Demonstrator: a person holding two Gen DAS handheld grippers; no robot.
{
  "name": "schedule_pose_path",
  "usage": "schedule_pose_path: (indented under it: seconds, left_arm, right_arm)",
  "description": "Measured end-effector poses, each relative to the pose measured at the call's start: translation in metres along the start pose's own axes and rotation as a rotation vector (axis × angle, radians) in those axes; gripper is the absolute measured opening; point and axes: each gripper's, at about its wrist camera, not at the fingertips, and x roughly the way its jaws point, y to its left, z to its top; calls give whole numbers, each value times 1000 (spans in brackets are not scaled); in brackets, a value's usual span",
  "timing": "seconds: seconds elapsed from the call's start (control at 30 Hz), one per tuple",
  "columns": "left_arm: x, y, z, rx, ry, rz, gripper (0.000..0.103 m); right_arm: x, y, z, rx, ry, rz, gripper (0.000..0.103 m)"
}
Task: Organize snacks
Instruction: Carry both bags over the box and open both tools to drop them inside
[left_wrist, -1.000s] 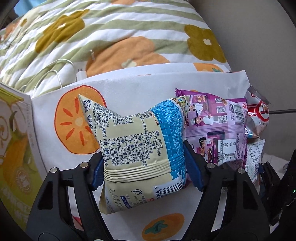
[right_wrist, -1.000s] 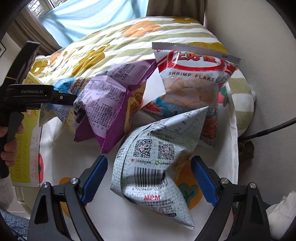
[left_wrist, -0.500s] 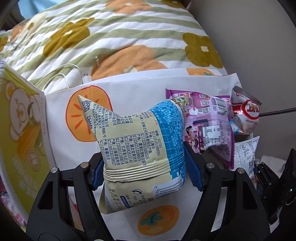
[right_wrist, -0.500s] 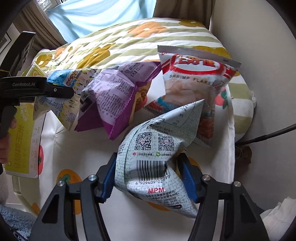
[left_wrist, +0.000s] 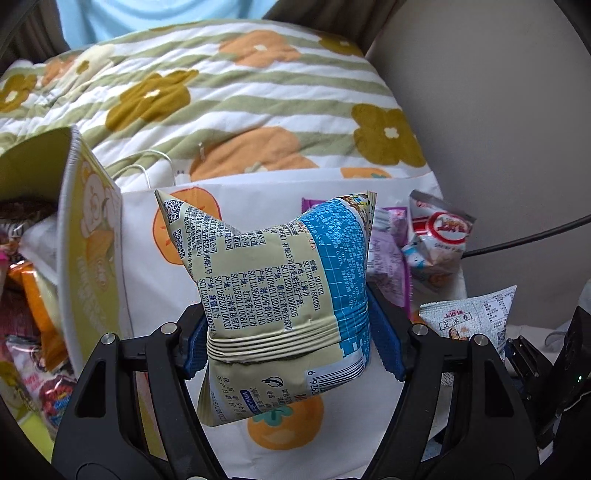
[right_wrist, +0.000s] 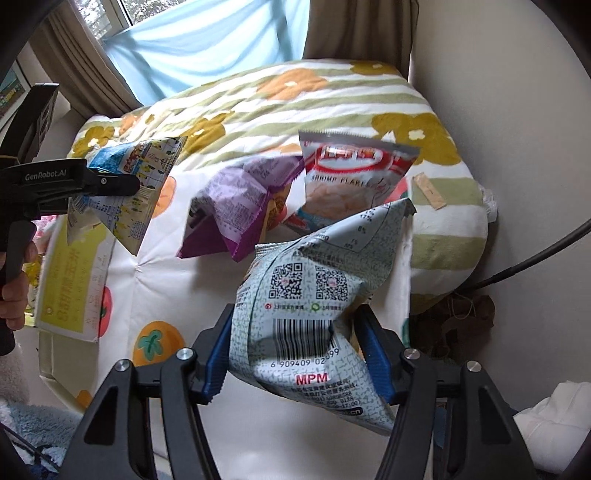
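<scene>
My left gripper (left_wrist: 291, 343) is shut on a puffy beige and blue snack bag (left_wrist: 280, 291), lifted above the white fruit-print cloth (left_wrist: 266, 199). In the right wrist view that same beige and blue bag (right_wrist: 129, 192) hangs from the left gripper (right_wrist: 110, 184) at the far left. My right gripper (right_wrist: 295, 363) is shut on a grey-white snack bag with barcode and QR codes (right_wrist: 314, 306), raised off the cloth. A purple bag (right_wrist: 236, 210) and a red-white shrimp flake bag (right_wrist: 351, 177) lie on the cloth behind it. The grey-white bag (left_wrist: 469, 317) shows at the right in the left wrist view.
A yellow-green box (left_wrist: 88, 258) with several snack packs inside stands at the left of the cloth. A striped flower quilt (left_wrist: 229, 96) lies behind. A wall and a black cable (right_wrist: 535, 254) are on the right. A person's hand (right_wrist: 14, 299) holds the left gripper's handle.
The right gripper closed on the grey-white bag and lifted it off the cloth. The left gripper rose with its beige and blue bag, bringing the yellow-green box's opening into view.
</scene>
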Motion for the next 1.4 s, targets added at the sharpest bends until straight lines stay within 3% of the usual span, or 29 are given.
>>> schedule_pose_path:
  seconds: [0.17,0.37,0.73,1.1,1.4]
  left_arm:
    - [-41,-3,-6,-30,-87,12,70]
    - [-88,10,-14,-72,-178,71,70]
    - [-155,92,-34,-173,-293,131,70]
    - [-181,203,-27,-185,-270,172,70]
    - [-153,268,2,-138,-179,115,73]
  right_arm:
    - [-21,8,9,-58,-52,24,59]
    - [-35,33,32,-151,-106,113,59]
    - [-46,124,70,-318,-174,269,59]
    - [-42,248,88,-373,-199,327,59]
    - [-8,326,89,-350,-136,296,59]
